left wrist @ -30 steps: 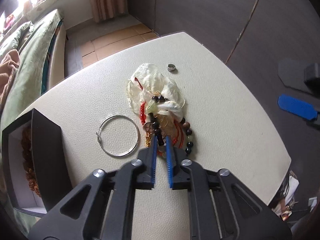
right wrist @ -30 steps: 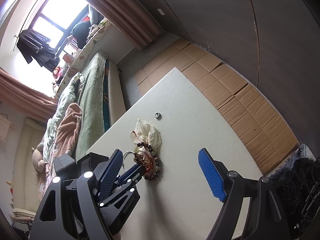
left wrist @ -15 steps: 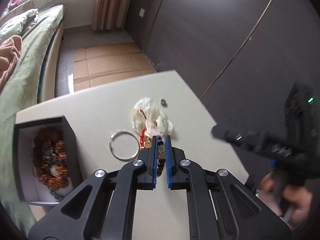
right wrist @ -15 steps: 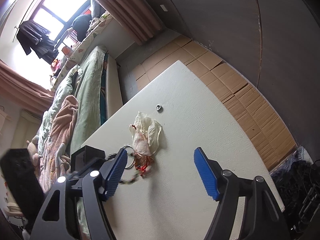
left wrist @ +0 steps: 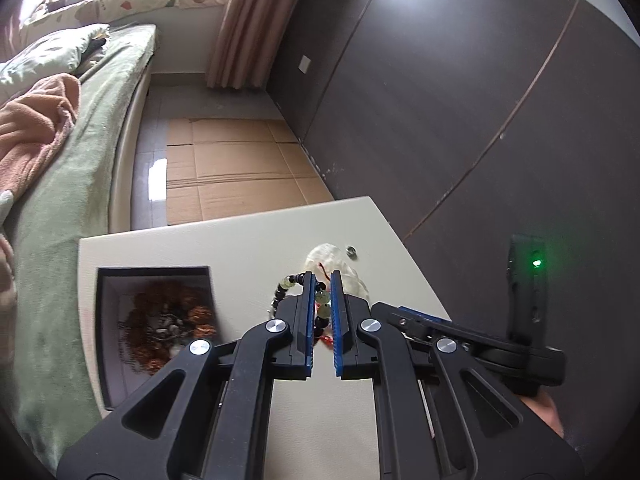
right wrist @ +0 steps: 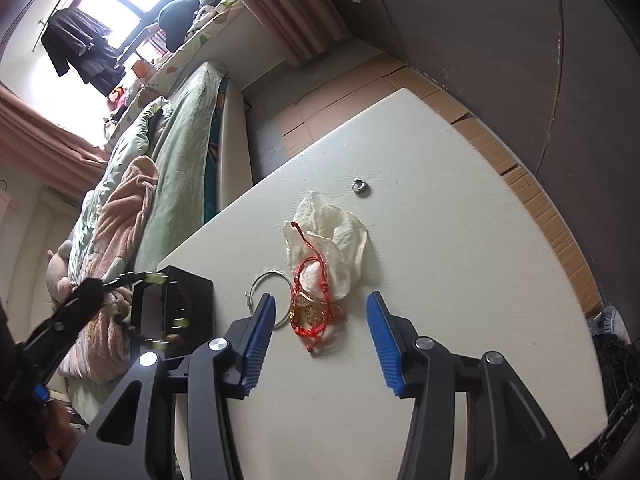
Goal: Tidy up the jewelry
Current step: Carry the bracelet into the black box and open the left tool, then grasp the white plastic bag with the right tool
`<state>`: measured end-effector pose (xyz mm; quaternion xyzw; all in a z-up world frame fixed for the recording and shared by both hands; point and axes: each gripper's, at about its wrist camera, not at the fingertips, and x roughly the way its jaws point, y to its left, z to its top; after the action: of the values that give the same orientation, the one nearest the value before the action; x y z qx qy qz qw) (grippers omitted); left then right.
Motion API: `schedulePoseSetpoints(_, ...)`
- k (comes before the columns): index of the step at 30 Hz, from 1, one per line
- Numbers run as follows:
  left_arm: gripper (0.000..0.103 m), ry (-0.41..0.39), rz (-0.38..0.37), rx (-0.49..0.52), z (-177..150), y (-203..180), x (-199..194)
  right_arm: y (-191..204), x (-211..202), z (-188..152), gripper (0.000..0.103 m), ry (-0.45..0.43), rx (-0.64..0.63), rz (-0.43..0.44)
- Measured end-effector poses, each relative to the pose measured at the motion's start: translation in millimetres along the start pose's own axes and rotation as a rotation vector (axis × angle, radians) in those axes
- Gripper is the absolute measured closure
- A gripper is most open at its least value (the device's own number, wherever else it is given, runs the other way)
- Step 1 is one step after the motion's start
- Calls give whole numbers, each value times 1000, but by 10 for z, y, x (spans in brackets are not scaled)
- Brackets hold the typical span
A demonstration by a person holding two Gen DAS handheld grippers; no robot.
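My left gripper [left wrist: 322, 280] is shut on a beaded bracelet [left wrist: 322, 305] of dark and pale green beads and holds it high above the table. An open black jewelry box [left wrist: 154, 312] with brown bead strings lies below to its left; it also shows in the right wrist view [right wrist: 176, 312]. My right gripper [right wrist: 320, 300] is open and empty above a red cord bracelet [right wrist: 310, 304], a silver hoop [right wrist: 268, 294] and a crumpled white pouch [right wrist: 332, 236]. The left gripper [right wrist: 86, 294] shows blurred at the left with the beads trailing.
A small silver ring [right wrist: 360, 187] lies on the white table [right wrist: 460, 280] beyond the pouch. A bed with a green cover [left wrist: 60, 200] runs along the table's left. Cardboard [left wrist: 236, 168] covers the floor beyond. A dark wall is on the right.
My left gripper has lifted the beaded bracelet off the pile and risen, moving left toward the box. My right gripper has closed in over the red cord bracelet, still open.
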<state>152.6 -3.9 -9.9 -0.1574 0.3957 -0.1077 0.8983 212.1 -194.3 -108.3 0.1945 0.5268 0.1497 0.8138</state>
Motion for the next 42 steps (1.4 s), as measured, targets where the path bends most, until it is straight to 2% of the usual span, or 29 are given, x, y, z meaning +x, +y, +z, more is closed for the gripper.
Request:
schedulePoseSetpoints(4, 95, -17, 0, -17, 22, 126, -108, -23, 109, 52, 55, -18, 26, -43)
schedulePoseSetpoints(12, 95, -40, 8, -38, 78, 319, -235, -34, 277, 159, 55, -72, 60, -46)
schedulePoseSetpoints(16, 95, -52, 16, -56, 108, 426, -300, -17, 382, 187, 57, -68, 65, -51)
schedulePoseSetpoints(17, 95, -55, 17, -60, 111, 442, -321, -16, 414, 190, 63, -63, 67, -53)
schedulePoseSetpoints(20, 95, -60, 23, -73, 130, 519, -350, -38, 439, 196, 98, -65, 95, -50)
schedulePoseSetpoints(21, 95, -61, 26, -77, 132, 547, -360, -41, 411, 199, 102, -76, 103, -38)
schedulePoseSetpoints(34, 94, -39, 72, -131, 67, 766, -370, 307, -295, 136, 102, -257, 53, 176)
schedulePoseSetpoints(35, 92, -35, 80, -136, 61, 782, -374, 337, -325, 127, 102, -264, 46, 190)
schedulePoseSetpoints(36, 80, -35, 90, -143, 55, 796, -386, 344, -371, 107, 102, -272, 38, 210)
schedulePoseSetpoints(37, 61, -44, 100, -148, 49, 804, -412, 358, -407, 89, 102, -278, 31, 226)
schedulePoseSetpoints(38, 51, -55, 108, -152, 41, 814, -441, 380, -433, 77, 102, -283, 26, 240)
schedulePoseSetpoints(39, 47, -67, 115, -154, 34, 819, -473, 413, -457, 62, 102, -286, 21, 260)
schedulePoseSetpoints(42, 46, -78, 120, -159, 27, 855, -542, 487, -497, 22, 102, -280, 5, 307)
